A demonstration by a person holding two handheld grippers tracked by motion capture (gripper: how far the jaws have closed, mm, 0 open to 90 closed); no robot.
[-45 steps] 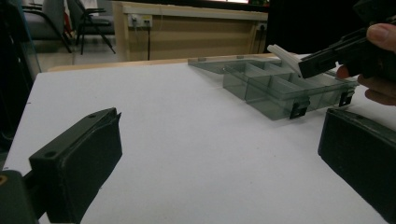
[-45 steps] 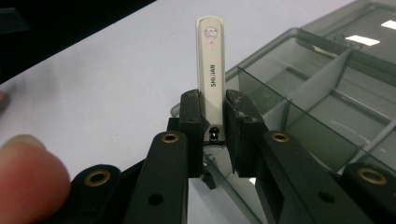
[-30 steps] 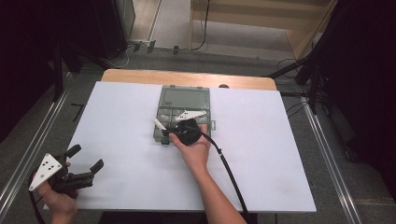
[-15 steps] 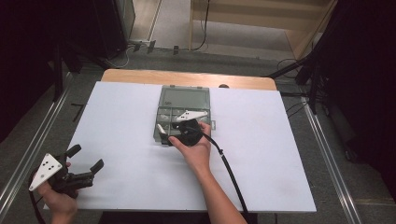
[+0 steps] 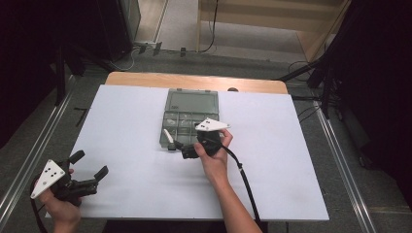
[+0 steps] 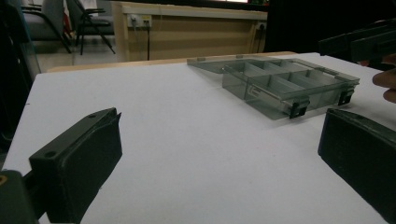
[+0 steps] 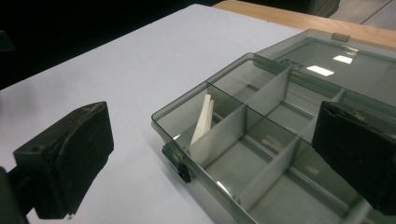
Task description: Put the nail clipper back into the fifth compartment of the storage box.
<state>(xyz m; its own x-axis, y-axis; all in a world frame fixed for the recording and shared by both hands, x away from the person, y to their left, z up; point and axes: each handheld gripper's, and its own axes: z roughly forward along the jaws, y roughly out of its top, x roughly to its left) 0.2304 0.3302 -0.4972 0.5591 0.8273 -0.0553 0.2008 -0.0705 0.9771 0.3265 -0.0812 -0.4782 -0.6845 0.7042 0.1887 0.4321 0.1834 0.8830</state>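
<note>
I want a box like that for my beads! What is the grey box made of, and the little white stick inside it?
The grey box looks like smoky see-through plastic: its dividers show through the walls, and its open lid reflects lights glossily. The white stick, leaning in a corner compartment, looks matte and flat, perhaps plastic or card; I cannot tell which.

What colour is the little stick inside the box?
The stick is white or cream; the right gripper view shows it best.

In the right gripper view we lose the near right part of the compartment box (image 7: 261, 154) past the picture's edge. A divider covers the lower end of the white strip (image 7: 202, 120), and our high view leaves it too small to identify.
</note>
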